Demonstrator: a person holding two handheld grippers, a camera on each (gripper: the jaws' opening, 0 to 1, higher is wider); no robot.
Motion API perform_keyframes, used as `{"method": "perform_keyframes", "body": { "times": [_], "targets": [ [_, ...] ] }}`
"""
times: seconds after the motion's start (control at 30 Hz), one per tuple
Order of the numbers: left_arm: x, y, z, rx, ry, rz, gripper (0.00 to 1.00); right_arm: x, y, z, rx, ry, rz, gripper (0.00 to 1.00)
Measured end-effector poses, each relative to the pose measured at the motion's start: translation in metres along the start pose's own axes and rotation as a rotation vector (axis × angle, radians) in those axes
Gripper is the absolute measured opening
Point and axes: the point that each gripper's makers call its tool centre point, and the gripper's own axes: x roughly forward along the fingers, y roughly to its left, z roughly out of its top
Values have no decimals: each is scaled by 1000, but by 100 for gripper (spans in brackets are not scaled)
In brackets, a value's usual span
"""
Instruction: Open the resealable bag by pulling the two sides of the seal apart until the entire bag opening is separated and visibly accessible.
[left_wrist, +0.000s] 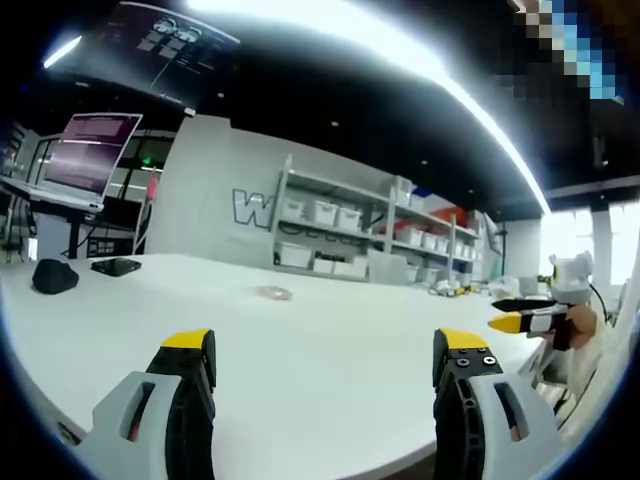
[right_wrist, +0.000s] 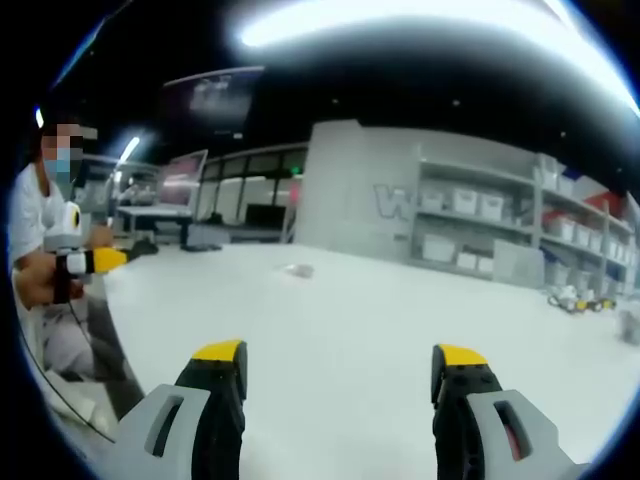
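Wide white table spans both views, mostly bare. It serves as the work surface, and both grippers are held low over its near edge, aimed across it, likely staged for an approach to the bag.

Grey wall with metal shelving of white storage bins stands behind the table; a laptop on a raised stand sits at the far left of the left gripper view.

Left gripper: grey jaws with black, yellow-tipped fingers, spread wide, nothing between them, just bare tabletop. Right gripper: same build, jaws equally wide apart, nothing held. Each gripper also shows at the edge of the other's view, held in the person's hand, so the two face each other across the table corner.

Black rounded object and flat black device lie on the far left of the table, well apart from the bag.

Small clear resealable bag lies flat mid-table, also seen in the right gripper view, well ahead of both grippers and untouched. It reads as a pale, slightly wider-than-deep patch; long axis seems roughly across the left gripper view, but it's too small and blurred to tell which end carries the seal or where it points. Task judged not started: seal presumably closed, cannot confirm.
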Motion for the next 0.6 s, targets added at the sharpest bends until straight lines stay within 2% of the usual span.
{"method": "perform_keyframes", "body": {
  "times": [0.6],
  "targets": [
    [0,0,-1,0,6,2,88,9,-2,1,-38,12,16,75]
  ]
}}
